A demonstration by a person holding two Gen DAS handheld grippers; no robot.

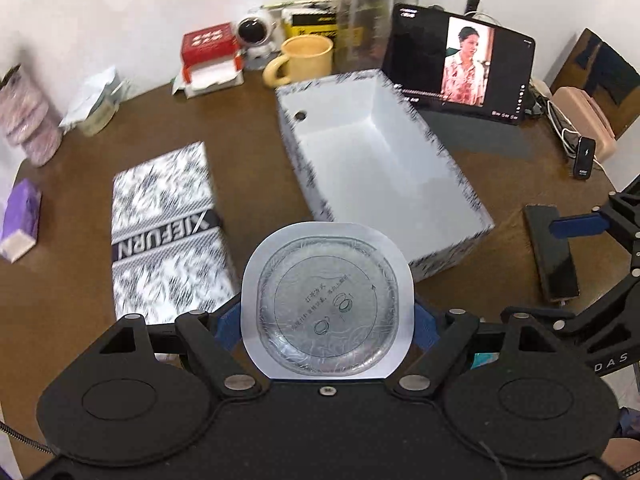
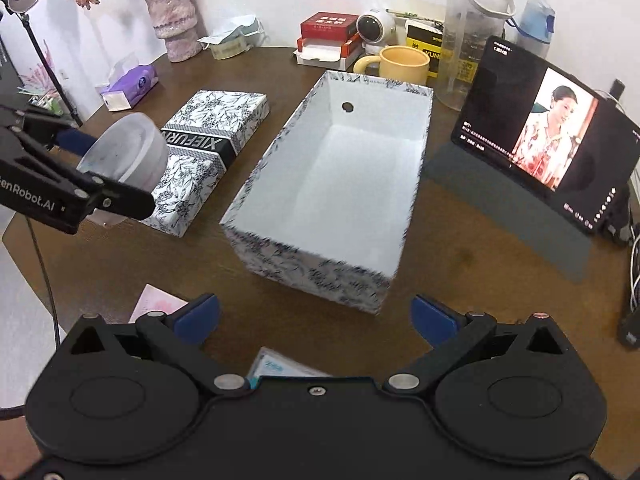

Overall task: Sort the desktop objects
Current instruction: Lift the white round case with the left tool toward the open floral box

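Over the brown desk, the left gripper clamps a foil-lidded translucent cup.

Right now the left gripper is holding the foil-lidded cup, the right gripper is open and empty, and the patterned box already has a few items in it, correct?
Not quite: the patterned box is empty; the right wrist view shows only its bare white floor. The rest stands: the left gripper is holding the foil-lidded cup, and the right gripper is open and empty.
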